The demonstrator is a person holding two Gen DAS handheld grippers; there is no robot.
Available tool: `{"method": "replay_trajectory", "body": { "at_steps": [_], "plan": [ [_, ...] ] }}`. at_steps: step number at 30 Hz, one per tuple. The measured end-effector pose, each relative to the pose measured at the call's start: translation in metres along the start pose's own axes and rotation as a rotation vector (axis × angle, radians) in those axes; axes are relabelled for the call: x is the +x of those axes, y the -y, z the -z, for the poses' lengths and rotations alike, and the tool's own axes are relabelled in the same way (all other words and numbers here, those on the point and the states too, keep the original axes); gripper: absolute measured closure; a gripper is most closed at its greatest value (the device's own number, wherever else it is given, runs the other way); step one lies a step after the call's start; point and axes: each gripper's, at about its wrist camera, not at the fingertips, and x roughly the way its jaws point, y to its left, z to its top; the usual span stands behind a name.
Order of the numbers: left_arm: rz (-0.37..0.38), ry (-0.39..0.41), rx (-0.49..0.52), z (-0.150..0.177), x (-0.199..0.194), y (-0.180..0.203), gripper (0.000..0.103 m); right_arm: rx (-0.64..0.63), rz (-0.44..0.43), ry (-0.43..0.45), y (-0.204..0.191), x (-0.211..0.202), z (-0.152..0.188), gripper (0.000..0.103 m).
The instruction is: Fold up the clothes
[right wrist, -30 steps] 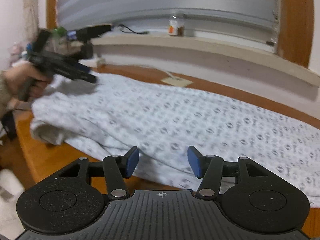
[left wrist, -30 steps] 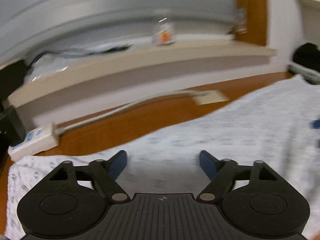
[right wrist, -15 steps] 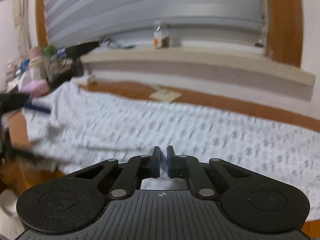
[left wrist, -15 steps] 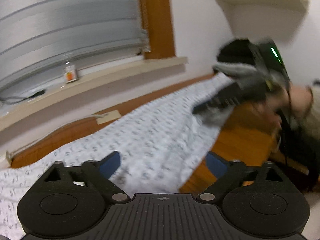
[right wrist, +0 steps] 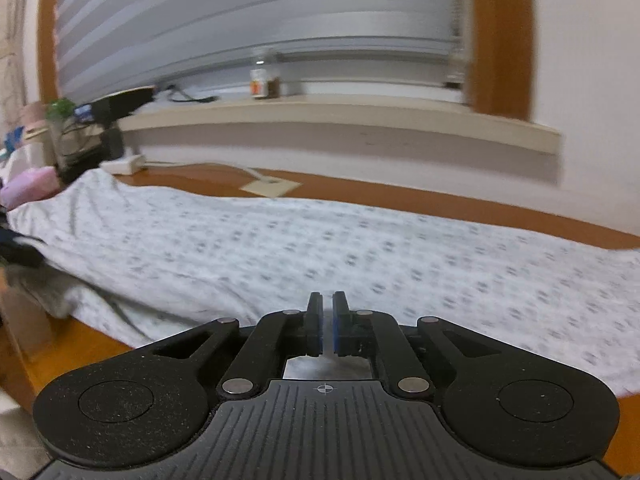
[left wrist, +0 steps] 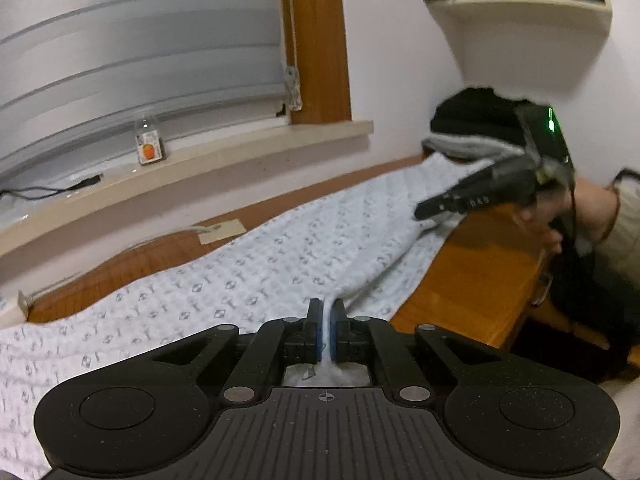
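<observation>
A white garment [left wrist: 280, 256] with a small grey print lies spread along the wooden table [left wrist: 472, 276]. My left gripper [left wrist: 326, 316] is shut on a pinched ridge of its near edge, and white cloth shows between the blue pads. In the same view my right gripper [left wrist: 420, 214], held in a person's hand, has its tip on the garment's far end by the table edge. In the right wrist view, the garment [right wrist: 280, 240] stretches away to the left. The right gripper [right wrist: 327, 312] sits low on its hem, its jaws easing open slightly with a thin fold between them.
A window sill [left wrist: 240, 152] with a small bottle [left wrist: 149, 142] runs behind the table. A beige tag [right wrist: 272, 187] on a cable lies beyond the cloth. Dark folded clothes [left wrist: 476, 118] are stacked at the right end, and a power strip [right wrist: 124, 164] and clutter stand at the left.
My left gripper swung right along the garment and closed from wide open onto its edge. My right gripper closed on the hem half a second ago and shifted sideways.
</observation>
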Motion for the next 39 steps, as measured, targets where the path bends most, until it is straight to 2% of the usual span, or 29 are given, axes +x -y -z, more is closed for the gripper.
{"method": "replay_trajectory", "body": {
  "at_steps": [3,5,6,8,10,13,16,19,24,27,30,32,33,37,39],
  "plan": [
    [0.021,-0.016,-0.004,0.000,-0.003,0.001,0.099,0.042,0.041,0.016,0.020,-0.014,0.007,0.083],
    [0.040,-0.013,-0.012,-0.001,-0.004,0.001,0.092,0.066,0.083,0.029,0.034,-0.024,0.011,0.075],
    [0.040,-0.007,-0.015,-0.002,-0.005,0.000,0.088,0.080,0.100,0.035,0.042,-0.030,0.013,0.074],
    [0.030,0.011,-0.020,-0.006,-0.008,-0.003,0.071,0.112,0.136,0.048,0.058,-0.042,0.017,0.066],
    [0.036,0.031,-0.041,-0.012,-0.009,-0.009,0.059,0.141,0.184,0.056,0.077,-0.054,0.022,0.062],
    [0.025,0.045,-0.047,-0.024,0.000,-0.021,0.036,0.186,0.260,0.065,0.108,-0.068,0.030,0.060],
    [-0.006,0.038,-0.055,-0.038,0.028,-0.038,0.034,0.276,0.341,0.072,0.150,-0.081,0.039,0.058],
    [-0.015,0.043,-0.063,-0.054,0.059,-0.051,0.026,0.414,0.397,0.075,0.196,-0.084,0.050,0.055],
    [-0.024,0.014,-0.070,-0.076,0.114,-0.065,0.025,0.574,0.415,0.103,0.247,-0.084,0.057,0.054],
    [-0.014,-0.015,-0.094,-0.078,0.144,-0.075,0.025,0.618,0.392,0.105,0.261,-0.078,0.055,0.047],
    [-0.006,-0.060,-0.105,-0.072,0.166,-0.081,0.025,0.574,0.384,0.065,0.262,-0.068,0.044,0.051],
    [0.002,-0.084,-0.104,-0.067,0.175,-0.084,0.025,0.531,0.393,0.043,0.259,-0.061,0.037,0.079],
    [0.008,-0.094,-0.101,-0.065,0.177,-0.084,0.025,0.517,0.393,0.047,0.259,-0.060,0.034,0.086],
    [0.046,-0.100,-0.108,-0.060,0.177,-0.082,0.024,0.436,0.527,0.106,0.262,-0.071,0.014,0.091],
    [0.070,-0.101,-0.125,-0.059,0.177,-0.080,0.023,0.424,0.586,0.082,0.266,-0.073,0.012,0.091]
  ]
}}
